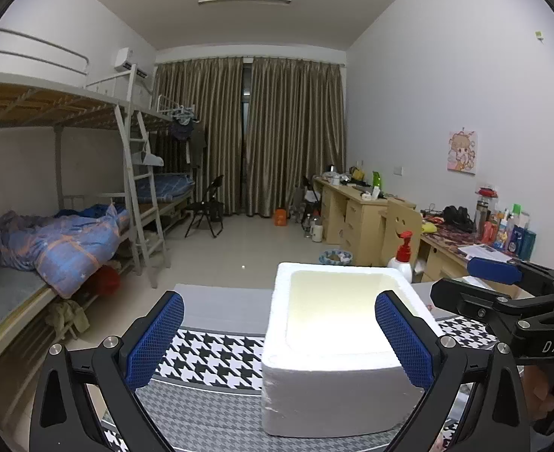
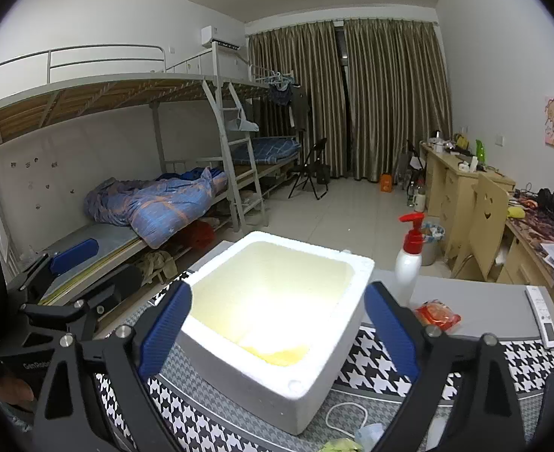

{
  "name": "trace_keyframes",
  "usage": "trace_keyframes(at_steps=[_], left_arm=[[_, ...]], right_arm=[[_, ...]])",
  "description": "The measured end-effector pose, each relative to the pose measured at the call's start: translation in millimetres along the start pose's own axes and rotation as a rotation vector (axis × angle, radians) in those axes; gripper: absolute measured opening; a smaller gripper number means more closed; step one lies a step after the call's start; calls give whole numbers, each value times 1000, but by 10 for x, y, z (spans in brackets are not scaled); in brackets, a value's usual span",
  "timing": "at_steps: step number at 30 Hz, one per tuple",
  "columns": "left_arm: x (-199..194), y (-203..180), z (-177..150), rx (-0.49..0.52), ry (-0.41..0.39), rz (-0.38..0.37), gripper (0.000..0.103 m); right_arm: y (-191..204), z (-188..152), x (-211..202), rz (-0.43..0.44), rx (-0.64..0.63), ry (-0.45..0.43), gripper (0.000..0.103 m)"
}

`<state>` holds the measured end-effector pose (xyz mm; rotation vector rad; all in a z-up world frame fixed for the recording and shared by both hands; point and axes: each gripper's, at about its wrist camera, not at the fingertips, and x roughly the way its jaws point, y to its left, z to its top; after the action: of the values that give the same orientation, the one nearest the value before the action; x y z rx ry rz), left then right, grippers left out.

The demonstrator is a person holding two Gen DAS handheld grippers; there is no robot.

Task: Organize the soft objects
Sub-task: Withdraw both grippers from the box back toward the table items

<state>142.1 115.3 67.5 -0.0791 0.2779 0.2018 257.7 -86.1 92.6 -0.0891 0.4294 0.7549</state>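
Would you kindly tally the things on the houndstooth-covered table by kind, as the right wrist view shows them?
White foam box: 1
Pump bottle with red top: 1
Red-orange packet: 1
White remote control: 1
White cord: 1
Soft bits at the near edge, kind unclear: 2
Total: 7

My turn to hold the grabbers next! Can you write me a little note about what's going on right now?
Left gripper: open, holding nothing, hovering by the white foam box.
Right gripper: open, holding nothing, over the same box.
The box sits on the houndstooth cloth; something pale yellow lies in its bottom, too glared to name.
Still out: a red-orange packet right of the box, and pale soft bits on the cloth at its near side.
Left to do: put those soft things in the box.
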Motion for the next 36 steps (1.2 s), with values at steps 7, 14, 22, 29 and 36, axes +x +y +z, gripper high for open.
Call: trace_keyframes(at_steps=[7, 14, 22, 29, 36], left_arm=[[-122, -103, -6, 16, -7, -14, 102], [-232, -223, -9, 22, -20, -33, 102], [-327, -348, -17, 34, -29, -66, 102], [-351, -430, -61, 42, -20, -100, 102], [-347, -528, -135, 45, 0, -128, 102]], right_arm=[[-88, -44, -140, -9, 19, -14, 96], [-113, -102, -281, -22, 14, -32, 96], [-170, -222, -417, -34, 20, -44, 96], [-244, -323, -511, -54, 39, -47, 96], [-319, -462, -624, -74, 54, -47, 96]])
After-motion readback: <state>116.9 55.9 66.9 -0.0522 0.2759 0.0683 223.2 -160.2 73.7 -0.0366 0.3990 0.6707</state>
